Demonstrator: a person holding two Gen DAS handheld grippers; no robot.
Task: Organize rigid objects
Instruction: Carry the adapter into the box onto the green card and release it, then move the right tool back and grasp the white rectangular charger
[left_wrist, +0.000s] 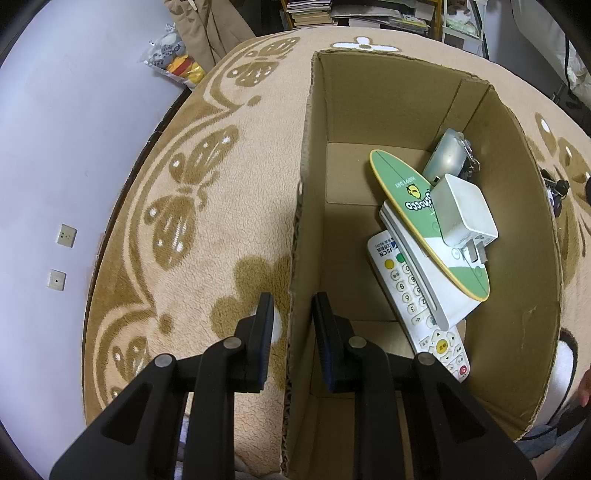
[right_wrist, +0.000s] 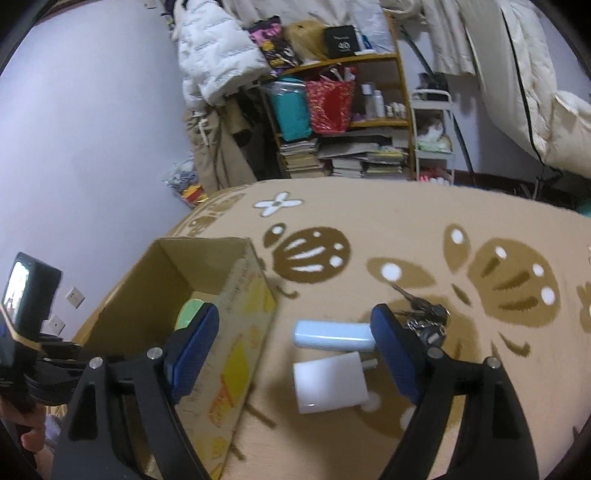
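Observation:
An open cardboard box (left_wrist: 517, 258) stands on the patterned carpet. Inside lie a white remote (left_wrist: 417, 306), a green and white oval board (left_wrist: 410, 195), a white charger (left_wrist: 463, 214) and a silvery round case with keys (left_wrist: 448, 155). My left gripper (left_wrist: 293, 314) straddles the box's left wall, one finger outside and one inside, with small gaps showing on both sides. My right gripper (right_wrist: 293, 325) is wide open above the carpet beside the box (right_wrist: 240, 332). Between its fingers lie a pale blue oblong case (right_wrist: 332, 336) and a second white charger (right_wrist: 328, 384). A bunch of keys (right_wrist: 424, 317) sits behind the right finger.
A wall (left_wrist: 74, 147) runs along the carpet's left edge. Shelves (right_wrist: 332, 110) with books, bags and hung coats stand at the far end. A hand (right_wrist: 29, 435) holds the left gripper's handle at the lower left of the right wrist view.

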